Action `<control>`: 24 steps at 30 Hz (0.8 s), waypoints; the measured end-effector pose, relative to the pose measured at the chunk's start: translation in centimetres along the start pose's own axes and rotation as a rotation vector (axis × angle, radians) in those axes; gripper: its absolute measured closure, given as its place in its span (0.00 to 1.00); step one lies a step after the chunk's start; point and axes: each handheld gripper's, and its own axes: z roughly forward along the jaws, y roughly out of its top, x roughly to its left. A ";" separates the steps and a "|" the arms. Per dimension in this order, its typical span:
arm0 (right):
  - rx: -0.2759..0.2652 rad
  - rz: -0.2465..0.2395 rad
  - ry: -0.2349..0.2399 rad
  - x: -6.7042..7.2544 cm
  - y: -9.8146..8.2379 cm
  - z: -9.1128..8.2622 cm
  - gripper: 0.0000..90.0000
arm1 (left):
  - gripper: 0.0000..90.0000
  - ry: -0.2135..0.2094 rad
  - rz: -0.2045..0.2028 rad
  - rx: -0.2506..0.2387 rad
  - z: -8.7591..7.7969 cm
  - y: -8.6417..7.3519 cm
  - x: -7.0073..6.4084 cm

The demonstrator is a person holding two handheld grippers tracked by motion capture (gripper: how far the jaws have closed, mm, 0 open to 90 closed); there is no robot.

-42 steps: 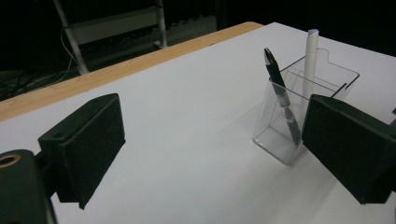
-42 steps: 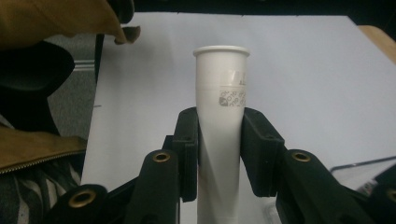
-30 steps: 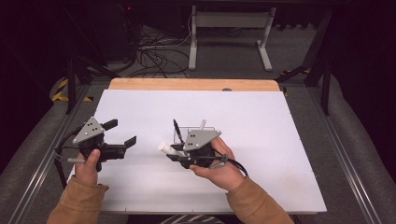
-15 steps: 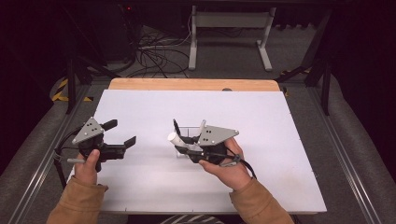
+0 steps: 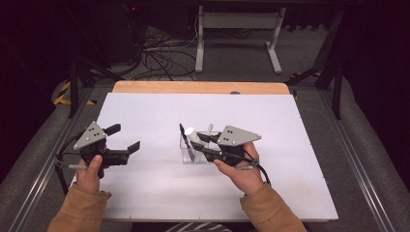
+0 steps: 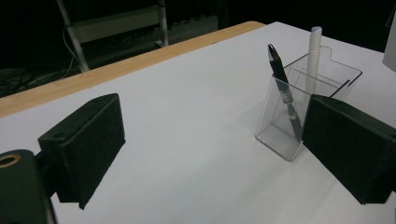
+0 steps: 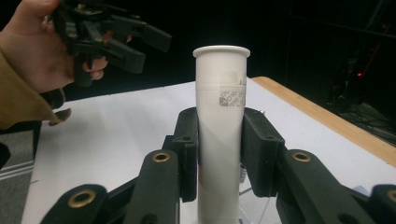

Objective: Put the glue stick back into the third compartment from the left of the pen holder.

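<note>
A clear plastic holder [image 5: 198,155] stands mid-table with a black pen [image 5: 182,130] leaning in it. My right gripper [image 5: 197,141] is shut on a white tube [image 5: 189,132], held upright at the holder. In the right gripper view the pads [image 7: 187,149] clamp the tube [image 7: 220,93] at mid-height, and its foot drops toward clear plastic [image 7: 254,207]. My left gripper [image 5: 123,137] hovers open to the left, nothing between its jaws. Its own view has the holder [image 6: 280,135], the black pen [image 6: 279,70] and a white stick [image 6: 314,56] ahead of the open gripper [image 6: 210,149].
The white tabletop [image 5: 270,188] has a wooden strip [image 5: 198,87] along its far edge. A thin pale pen [image 5: 209,129] rises at the holder's back. Behind the table are cables and a metal stand [image 5: 237,29] on the dark floor.
My right gripper has carried the white tube to the right, from left of the holder to over it. The left gripper and the holder have stayed put.
</note>
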 end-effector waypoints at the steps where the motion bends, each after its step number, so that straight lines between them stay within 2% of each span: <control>1: -0.009 0.005 -0.008 -0.1 -0.1 -0.1 0.77 | 0.08 0.000 -0.003 -0.001 0.0 0.0 0.0; 9: -0.068 0.045 -0.067 -1.6 -1.1 -1.2 0.77 | 0.08 0.001 -0.009 -0.002 -0.1 -0.1 0.1; 17: -0.093 0.067 -0.116 -3.0 -2.3 -1.6 0.77 | 0.08 -0.001 -0.007 0.003 -0.1 -0.2 0.1; 24: -0.100 0.087 -0.149 -4.1 -3.8 -1.1 0.77 | 0.08 0.000 -0.009 0.001 -0.1 -0.2 0.1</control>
